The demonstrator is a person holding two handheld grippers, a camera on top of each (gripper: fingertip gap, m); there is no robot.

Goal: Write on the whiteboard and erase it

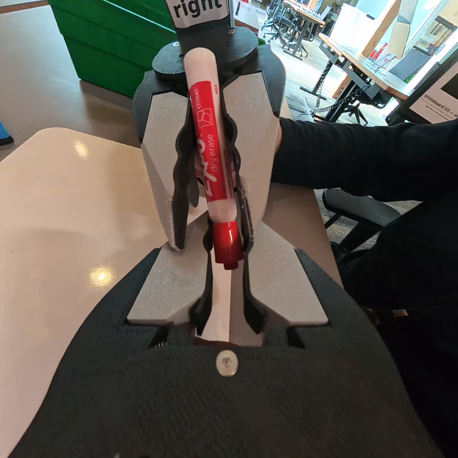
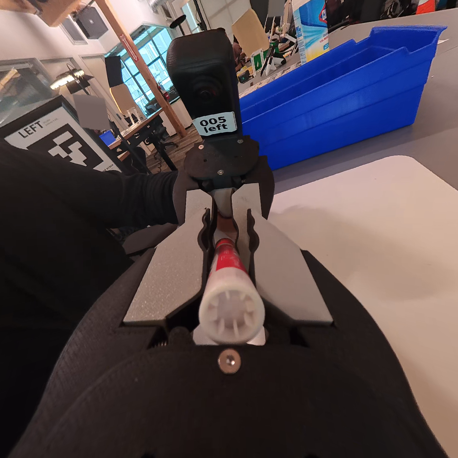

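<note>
Facing each other nose to nose, the two grippers share one red marker (image 1: 213,148) above the whiteboard (image 1: 62,210) on the tabletop. In the left wrist view, the left gripper (image 1: 226,245) has its fingers pinching the red cap (image 1: 226,244), while the right gripper (image 1: 210,153) opposite clamps the barrel along its length, an arrangement that suits pulling the cap off.

In the right wrist view, the right gripper (image 2: 229,250) has its fingers pressed on the barrel, whose white tail end (image 2: 231,314) points at the camera. The left gripper (image 2: 224,223) meets it head-on. A blue bin (image 2: 347,99) sits beyond the whiteboard (image 2: 371,223), which bears no marks where visible.
</note>
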